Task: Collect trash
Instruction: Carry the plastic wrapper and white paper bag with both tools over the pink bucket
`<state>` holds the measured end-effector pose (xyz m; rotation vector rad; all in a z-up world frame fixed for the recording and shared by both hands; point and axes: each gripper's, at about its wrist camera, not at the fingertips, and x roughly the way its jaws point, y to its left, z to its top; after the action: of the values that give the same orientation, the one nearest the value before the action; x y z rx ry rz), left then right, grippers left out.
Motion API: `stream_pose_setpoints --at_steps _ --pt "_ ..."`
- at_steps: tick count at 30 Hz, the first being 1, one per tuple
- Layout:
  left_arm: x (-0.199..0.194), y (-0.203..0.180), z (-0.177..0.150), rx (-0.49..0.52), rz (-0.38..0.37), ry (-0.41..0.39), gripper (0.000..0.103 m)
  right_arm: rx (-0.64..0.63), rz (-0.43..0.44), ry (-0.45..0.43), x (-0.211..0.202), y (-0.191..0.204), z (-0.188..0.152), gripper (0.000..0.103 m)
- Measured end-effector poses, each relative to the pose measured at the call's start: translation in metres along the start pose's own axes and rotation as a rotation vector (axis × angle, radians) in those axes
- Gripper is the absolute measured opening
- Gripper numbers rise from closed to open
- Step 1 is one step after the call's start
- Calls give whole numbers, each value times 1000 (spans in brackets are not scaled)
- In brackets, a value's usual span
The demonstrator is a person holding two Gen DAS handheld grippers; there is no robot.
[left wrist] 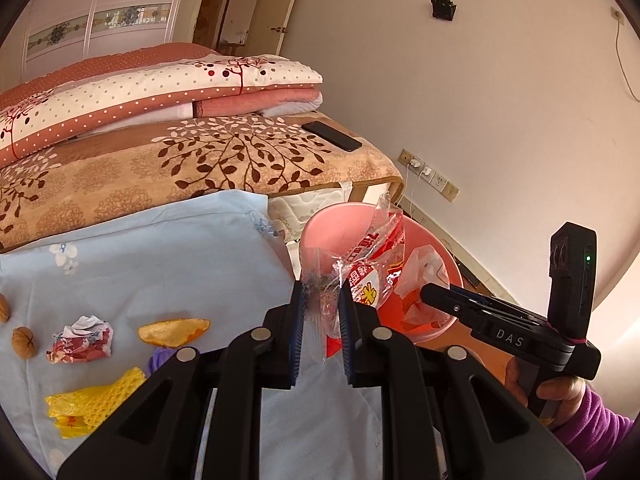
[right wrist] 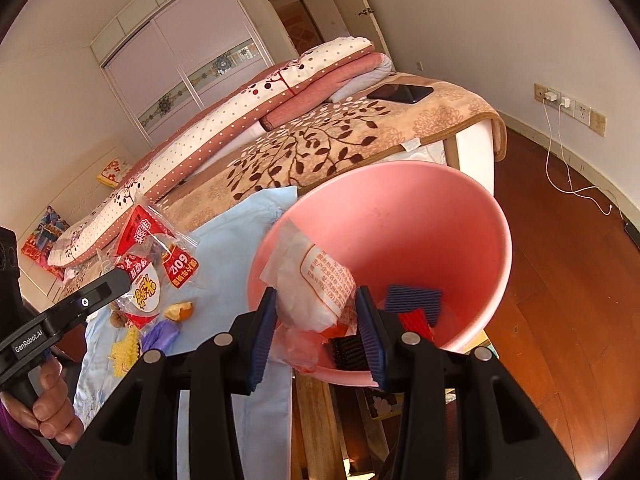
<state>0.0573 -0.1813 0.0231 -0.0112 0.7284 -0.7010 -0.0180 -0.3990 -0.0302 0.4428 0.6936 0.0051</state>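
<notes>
Marked "DAS", the right gripper (left wrist: pixel 426 294) grips the pink bin's (right wrist: pixel 460 216) rim while the left gripper (left wrist: pixel 322 308) pinches a clear red-printed wrapper (left wrist: pixel 366 276) at frame centre.

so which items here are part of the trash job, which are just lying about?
Job: clear snack wrapper in left gripper; pink bin held by right gripper; crumpled wrapper; orange peel; yellow wrapper.
Lying about: phone; folded quilt; walnuts.

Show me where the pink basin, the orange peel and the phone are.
pink basin (right wrist: pixel 420 216): right wrist view, bare inner wall.
orange peel (left wrist: pixel 174 331): left wrist view, middle of the peel.
phone (left wrist: pixel 332 136): left wrist view, middle of its dark screen.
</notes>
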Motion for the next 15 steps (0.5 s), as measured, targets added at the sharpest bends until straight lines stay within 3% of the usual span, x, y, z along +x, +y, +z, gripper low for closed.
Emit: stream_pose_setpoints --at_steps 7,15 --pt "27 -16 5 31 15 33 16 -7 -76 -46 -2 -15 3 40" --pt "55 -27 10 39 40 68 16 15 -85 -52 -2 -29 4 41"
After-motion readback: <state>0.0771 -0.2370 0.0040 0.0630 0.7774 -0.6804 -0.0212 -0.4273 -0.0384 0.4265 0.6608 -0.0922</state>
